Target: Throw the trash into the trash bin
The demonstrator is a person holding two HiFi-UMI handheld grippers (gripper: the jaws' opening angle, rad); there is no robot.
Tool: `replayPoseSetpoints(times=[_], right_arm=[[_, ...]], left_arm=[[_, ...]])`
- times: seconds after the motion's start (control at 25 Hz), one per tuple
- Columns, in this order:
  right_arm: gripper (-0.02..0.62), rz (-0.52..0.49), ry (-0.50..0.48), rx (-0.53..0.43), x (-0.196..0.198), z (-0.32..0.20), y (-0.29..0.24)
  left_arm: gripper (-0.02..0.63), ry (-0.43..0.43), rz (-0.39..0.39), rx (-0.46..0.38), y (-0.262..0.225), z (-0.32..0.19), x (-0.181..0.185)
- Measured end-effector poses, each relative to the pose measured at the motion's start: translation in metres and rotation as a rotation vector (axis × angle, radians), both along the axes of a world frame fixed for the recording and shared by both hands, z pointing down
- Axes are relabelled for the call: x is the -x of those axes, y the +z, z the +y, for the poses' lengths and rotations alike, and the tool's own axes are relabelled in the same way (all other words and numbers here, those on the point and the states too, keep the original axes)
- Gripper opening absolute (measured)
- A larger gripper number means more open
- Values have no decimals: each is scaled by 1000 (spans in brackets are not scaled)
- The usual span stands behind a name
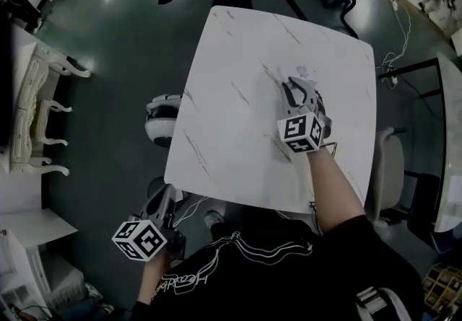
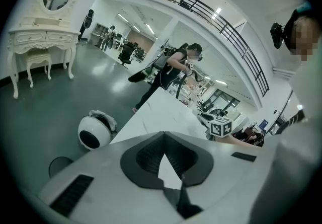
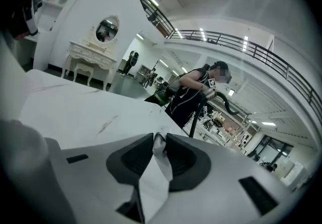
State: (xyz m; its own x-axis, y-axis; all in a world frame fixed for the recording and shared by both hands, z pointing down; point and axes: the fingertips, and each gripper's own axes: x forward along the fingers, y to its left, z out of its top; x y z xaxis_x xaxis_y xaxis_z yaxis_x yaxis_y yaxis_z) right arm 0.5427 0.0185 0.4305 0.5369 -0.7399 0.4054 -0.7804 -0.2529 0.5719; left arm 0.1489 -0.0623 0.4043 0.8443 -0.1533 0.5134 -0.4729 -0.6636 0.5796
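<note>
My right gripper (image 1: 294,84) is over the right half of the white marble table (image 1: 231,132). In the right gripper view, the right gripper (image 3: 159,138) is shut on a small crumpled piece of whitish trash (image 3: 159,145), pinched between the dark pads and held above the tabletop. A round white trash bin (image 1: 162,119) with a dark opening stands on the floor by the table's left edge, and the left gripper view has the trash bin (image 2: 93,133) at lower left. My left gripper (image 1: 163,195) hangs off the table's near left corner; its jaws (image 2: 163,135) meet at the tips with nothing between them.
A person (image 2: 173,69) stands at the table's far side with a black hose. A white dressing table (image 2: 40,36) and stool stand to the left, a white chair (image 1: 387,161) at the table's right. Cables lie on the dark floor. A low dark round object (image 2: 61,165) sits near the bin.
</note>
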Motion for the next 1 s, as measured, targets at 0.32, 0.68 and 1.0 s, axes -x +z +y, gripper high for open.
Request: replayPoseSetpoints(times=[0.32,0.68,1.0], right_arm=[[101,6,-91,-96,107,-9,-76],[101,44,-285,-221,240,-58,-166],[101,-8,-528,-263,364,-114,-189]], left_arm=[[5,-47,109,-10,-26,-21,63],[5,-143,189,-22,-30,-48,148],[5,-263,211,-27,-24,-58,230]])
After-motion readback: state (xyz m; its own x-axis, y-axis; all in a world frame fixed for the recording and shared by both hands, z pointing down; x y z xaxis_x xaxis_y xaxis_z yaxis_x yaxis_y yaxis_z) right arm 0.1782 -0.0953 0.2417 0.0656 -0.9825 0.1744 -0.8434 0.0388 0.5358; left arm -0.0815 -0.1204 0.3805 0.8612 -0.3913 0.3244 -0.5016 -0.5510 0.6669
